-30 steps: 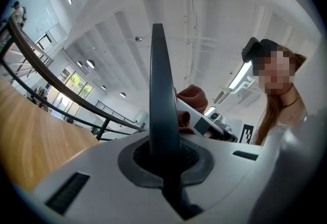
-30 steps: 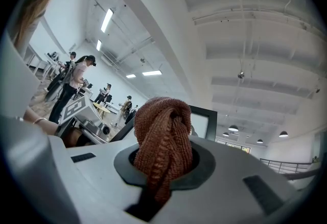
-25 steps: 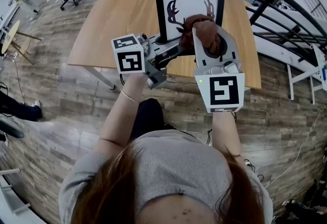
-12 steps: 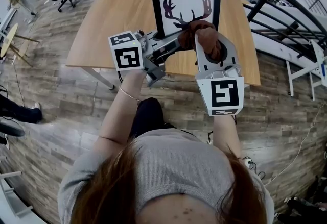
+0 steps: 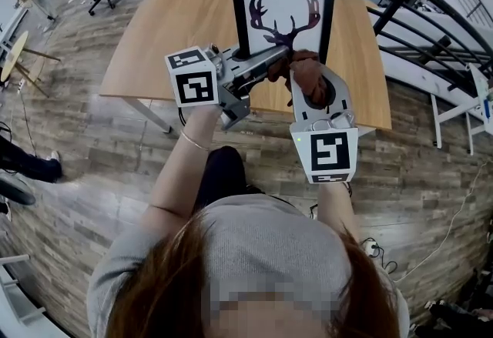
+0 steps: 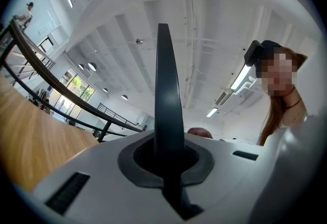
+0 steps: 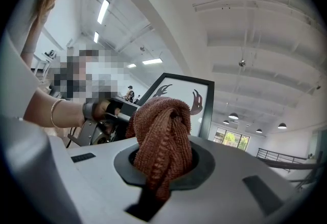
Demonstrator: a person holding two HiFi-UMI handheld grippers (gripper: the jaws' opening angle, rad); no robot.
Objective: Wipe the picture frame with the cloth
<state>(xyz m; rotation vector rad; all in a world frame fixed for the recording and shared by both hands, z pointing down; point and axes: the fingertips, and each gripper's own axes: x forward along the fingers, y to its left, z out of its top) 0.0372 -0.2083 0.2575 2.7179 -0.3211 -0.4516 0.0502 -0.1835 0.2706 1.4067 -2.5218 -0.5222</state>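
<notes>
Picture frame (image 5: 283, 1): stands upright near the far edge of the wooden table (image 5: 169, 28), black border around a white print of dark antlers, glass facing the person.
Frame support: the left gripper (image 5: 269, 61) is clamped on the frame's lower left edge. In the left gripper view that edge (image 6: 166, 95) rises as a thin dark bar between the closed jaws. Judged purpose: to brace the frame so wiping pressure does not push it over.
Cloth (image 5: 312, 78): reddish-brown knit, bunched into a wad that projects past the jaw tips, so fabric rather than hard plastic meets the glass.
Right gripper (image 5: 306, 65): jaws clenched on the cloth, held roughly level at the lower part of the frame's front. Actual contact with the glass cannot be confirmed.
Right gripper view: the cloth (image 7: 163, 136) fills the jaw opening, with the frame (image 7: 176, 93) directly behind it.
Step in hand, as judged: a wiping pass near the bottom of the glass.
Surroundings: wood-plank floor, a black railing behind the table.
</notes>
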